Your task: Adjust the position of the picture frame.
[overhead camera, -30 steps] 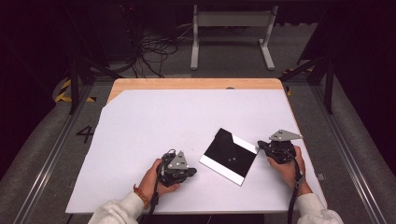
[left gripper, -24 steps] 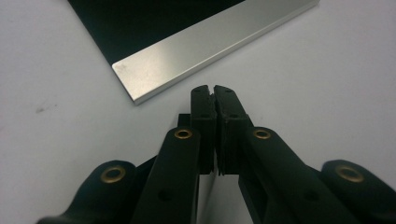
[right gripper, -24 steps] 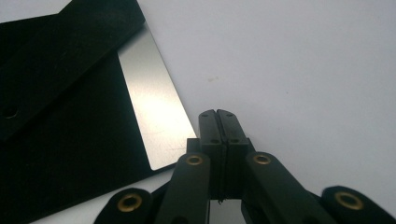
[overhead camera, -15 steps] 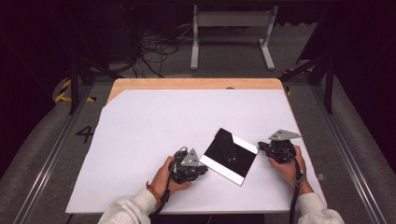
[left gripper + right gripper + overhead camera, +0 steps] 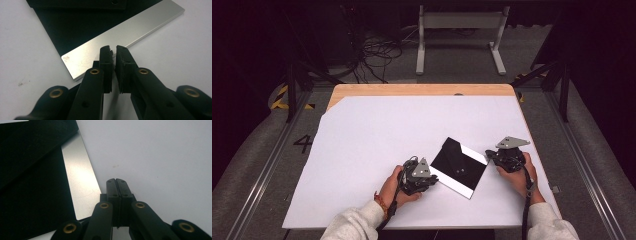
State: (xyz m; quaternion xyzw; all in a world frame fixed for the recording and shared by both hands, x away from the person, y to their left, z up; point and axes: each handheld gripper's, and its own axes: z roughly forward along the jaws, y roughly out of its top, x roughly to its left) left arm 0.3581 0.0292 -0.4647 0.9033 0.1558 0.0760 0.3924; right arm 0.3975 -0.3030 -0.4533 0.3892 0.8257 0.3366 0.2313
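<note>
A person seated at a white table (image 5: 377, 145) works 2 hand-held grippers around a flat black-and-silver plate (image 5: 458, 166). The left gripper (image 5: 113, 50) has its jaws standing a thin crack apart, having just been opening, with nothing between them; their tips reach the near edge of the plate's bare silver strip (image 5: 125, 32), and whether they touch it cannot be told. Beyond that strip, farther out from the left gripper, lies the plate's black covering (image 5: 75, 22), and past it a raised black flap with a small hole. In the high view the left gripper (image 5: 432, 181) sits just beside the plate's near left corner, the left hand (image 5: 393, 187) wrapped around its body and a grey 3-cornered plate on top.

The right gripper (image 5: 117, 181) has its jaws pressed together on nothing, the tips lying on the white tabletop just beside the plate's silver edge (image 5: 80, 185), which runs off to the gripper's left and ahead. Farther left of that edge is the black covering (image 5: 32, 195). In the high view the right gripper (image 5: 488, 155) points at the plate's right corner, the right hand (image 5: 517, 172) behind it, a cable trailing back along the sleeve.

Far beyond both grippers, past the table's wooden back edge (image 5: 422, 90), cables (image 5: 377, 55) lie on a dark floor beside a grey metal stand (image 5: 459, 35).
</note>
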